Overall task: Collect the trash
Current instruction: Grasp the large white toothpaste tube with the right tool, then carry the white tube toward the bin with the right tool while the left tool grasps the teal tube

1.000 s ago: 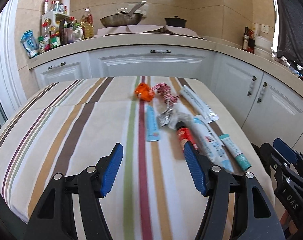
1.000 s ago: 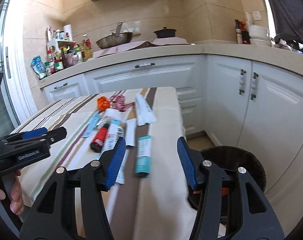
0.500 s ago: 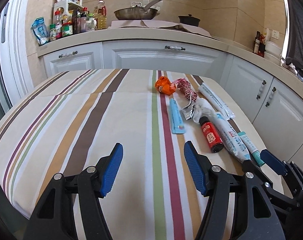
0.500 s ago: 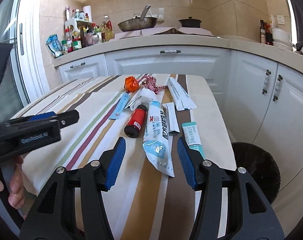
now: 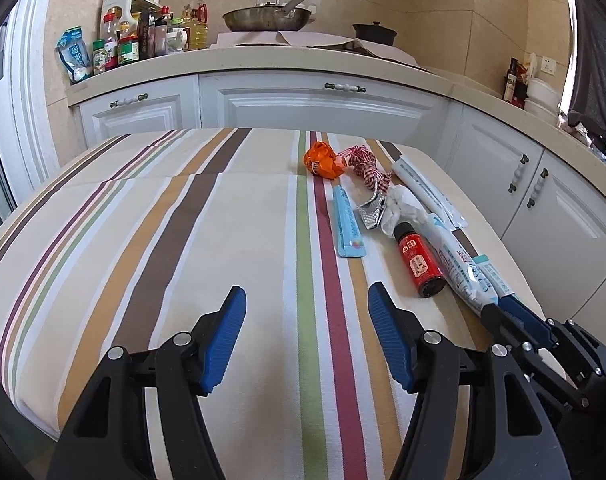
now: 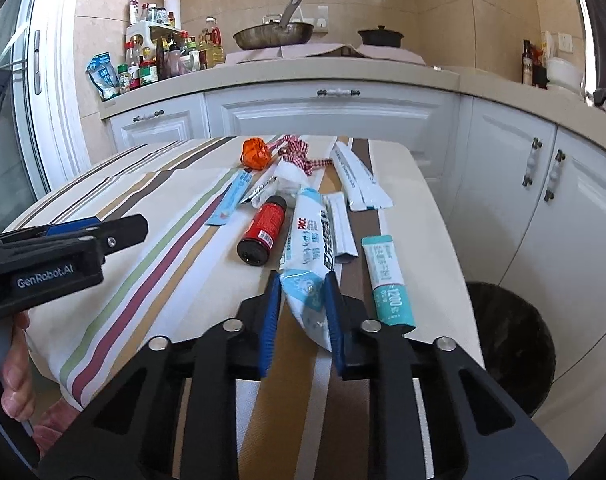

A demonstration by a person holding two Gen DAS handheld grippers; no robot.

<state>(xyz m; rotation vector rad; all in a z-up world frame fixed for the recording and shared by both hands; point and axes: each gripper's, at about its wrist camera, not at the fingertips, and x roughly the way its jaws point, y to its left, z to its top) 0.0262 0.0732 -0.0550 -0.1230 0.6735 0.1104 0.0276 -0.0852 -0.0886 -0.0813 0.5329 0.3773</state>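
The white and blue pouch (image 6: pixel 309 256) lies lengthwise on the striped tabletop (image 6: pixel 175 216), between the red bottle (image 6: pixel 263 230) and a teal tube (image 6: pixel 387 280), its near end pinched by the right gripper (image 6: pixel 301 316), whose fingers are closed on it. A firm hold before lifting seems wise, since the limp pouch may sag, then a swing right to the black bin (image 6: pixel 511 344). The left gripper (image 5: pixel 307 344) hovers with fingers spread, holding nothing
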